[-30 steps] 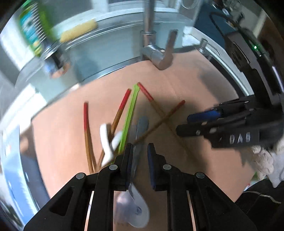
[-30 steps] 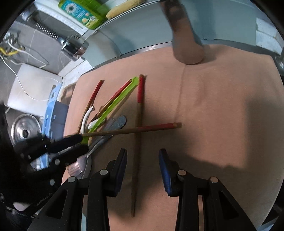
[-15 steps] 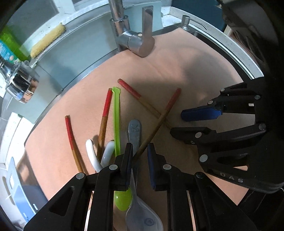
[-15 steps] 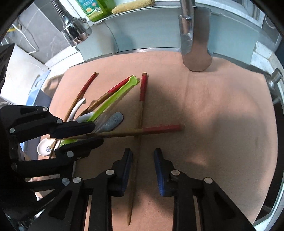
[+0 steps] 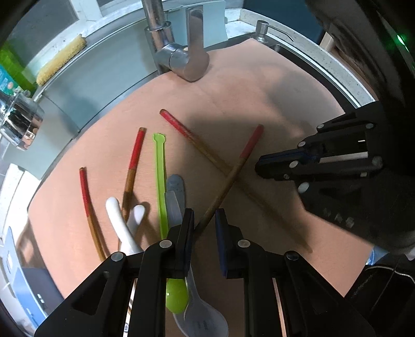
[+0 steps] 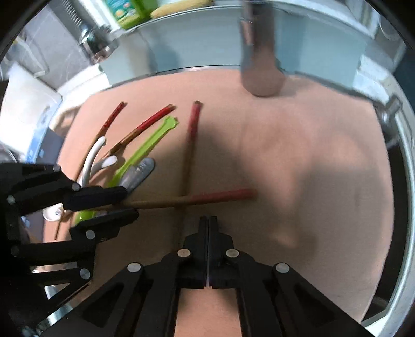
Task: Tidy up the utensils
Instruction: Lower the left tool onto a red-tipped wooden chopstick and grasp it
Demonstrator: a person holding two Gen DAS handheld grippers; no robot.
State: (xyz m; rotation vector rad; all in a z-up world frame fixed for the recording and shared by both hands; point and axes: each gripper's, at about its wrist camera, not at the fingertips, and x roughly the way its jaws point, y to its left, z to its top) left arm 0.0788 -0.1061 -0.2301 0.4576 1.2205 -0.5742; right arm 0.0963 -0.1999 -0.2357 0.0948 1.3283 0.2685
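Observation:
Several red-tipped wooden chopsticks lie on a tan mat [image 5: 259, 90]. Two of them cross: one chopstick [image 5: 230, 173] slants toward my left gripper [image 5: 204, 217]. Its wooden end sits between the narrowly open jaws, close to the left finger, with a gap showing on the other side. The other chopstick [image 6: 190, 145] runs just past the left finger of my right gripper [image 6: 208, 219], whose pads meet with nothing between them. A green spoon [image 5: 160, 181], a grey spoon [image 5: 176, 191] and two white spoons [image 5: 116, 217] lie bunched to the left.
A steel faucet [image 5: 181, 59] overhangs the mat's far edge. A yellow sponge [image 5: 59, 62] and a green bottle [image 6: 129, 10] rest on the ledge behind. A shiny metal cup [image 5: 20, 121] stands at the left. The sink's steel rim [image 5: 345, 85] curves along the right.
My right jaws have closed from apart to touching, and the chopstick that lay between them now lies beside them. My left gripper has slid closer over the slanting chopstick's end.

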